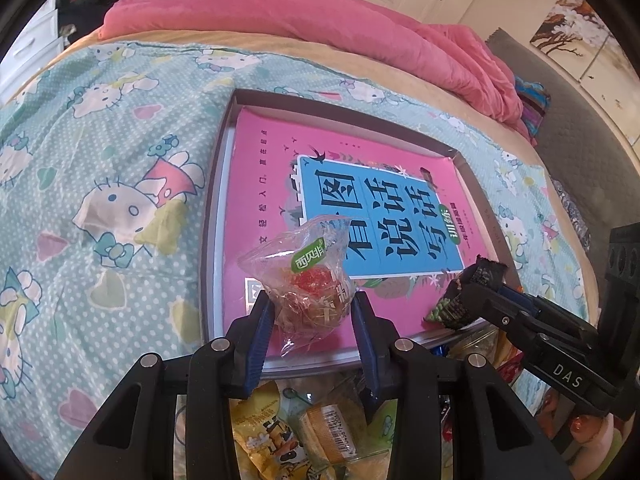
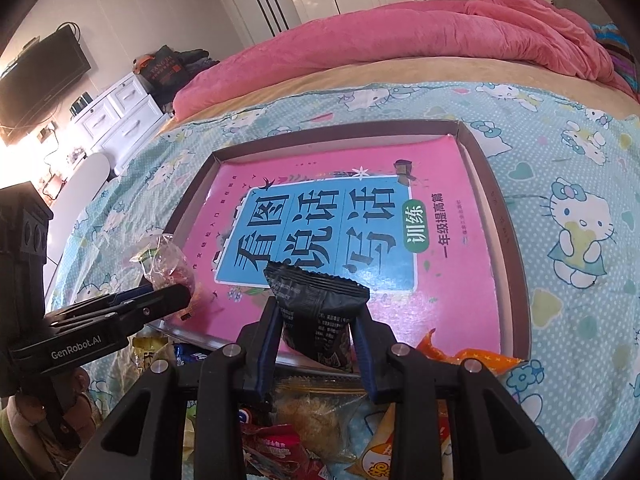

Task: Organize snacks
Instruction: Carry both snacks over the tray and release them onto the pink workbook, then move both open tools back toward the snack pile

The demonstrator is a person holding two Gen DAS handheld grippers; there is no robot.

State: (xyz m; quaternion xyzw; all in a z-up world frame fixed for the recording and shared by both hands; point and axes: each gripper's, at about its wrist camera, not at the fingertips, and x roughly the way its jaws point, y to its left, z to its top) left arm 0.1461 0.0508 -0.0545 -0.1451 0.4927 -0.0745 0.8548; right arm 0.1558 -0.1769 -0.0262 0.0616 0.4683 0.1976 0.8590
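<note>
My left gripper (image 1: 312,304) is shut on a clear-wrapped snack (image 1: 310,276) with a green label and red filling, held over the near edge of a shallow brown box (image 1: 212,200) lined with a pink book (image 1: 260,184). My right gripper (image 2: 316,316) is shut on a black snack packet (image 2: 316,300), held over the same box's (image 2: 508,216) near edge. The left gripper (image 2: 168,292) with its clear snack (image 2: 168,264) shows at the left of the right wrist view. The right gripper (image 1: 476,284) shows at the right of the left wrist view.
A pile of loose snacks lies below the grippers, near the box's front edge: yellow packets (image 1: 264,436), an orange packet (image 2: 472,356), red wrappers (image 2: 280,448). The box sits on a Hello Kitty sheet (image 1: 100,184); a pink duvet (image 2: 400,36) lies behind.
</note>
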